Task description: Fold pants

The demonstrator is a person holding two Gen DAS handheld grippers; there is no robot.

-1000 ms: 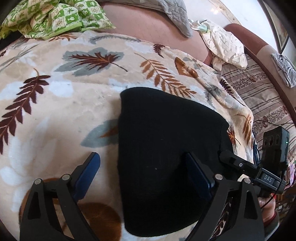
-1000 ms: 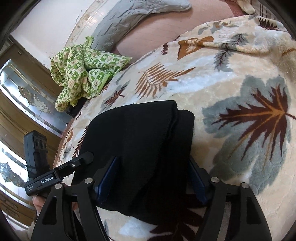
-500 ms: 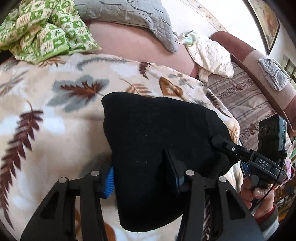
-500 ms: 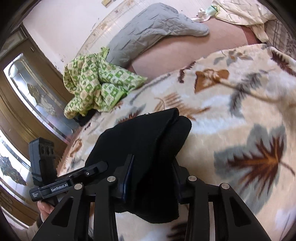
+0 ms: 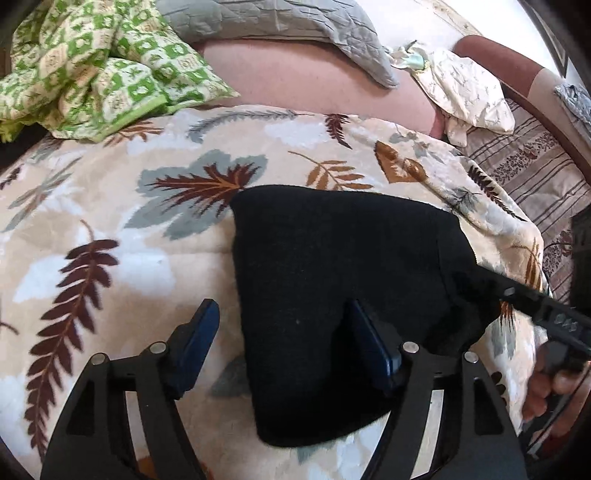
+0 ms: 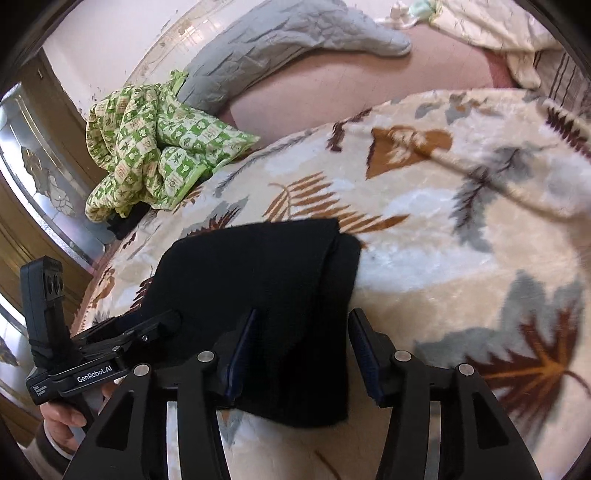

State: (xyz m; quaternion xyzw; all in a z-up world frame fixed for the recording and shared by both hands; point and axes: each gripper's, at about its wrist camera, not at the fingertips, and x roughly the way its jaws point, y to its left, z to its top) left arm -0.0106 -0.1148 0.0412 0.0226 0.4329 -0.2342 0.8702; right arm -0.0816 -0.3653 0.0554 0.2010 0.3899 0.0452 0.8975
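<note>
The black pants point(image 5: 332, 280) lie folded into a compact thick bundle on a leaf-patterned blanket point(image 5: 110, 229). My left gripper point(image 5: 284, 347) is open, its jaws straddling the bundle's near left edge, the right finger over the cloth. In the right wrist view the same bundle point(image 6: 258, 295) shows its stacked layers. My right gripper point(image 6: 301, 350) is open around the bundle's near right end. Each view shows the other gripper at the bundle's far side.
A green checked cloth point(image 5: 88, 62) is heaped at the back left. A grey quilted pillow point(image 5: 288, 26) and a cream cloth point(image 5: 465, 92) lie on the pink sofa back. A striped cover point(image 5: 535, 173) lies at the right. A wooden glass-fronted cabinet point(image 6: 33, 184) stands left.
Both grippers were shut on the bundle half a second ago and have since opened. The bundle now rests on the blanket.
</note>
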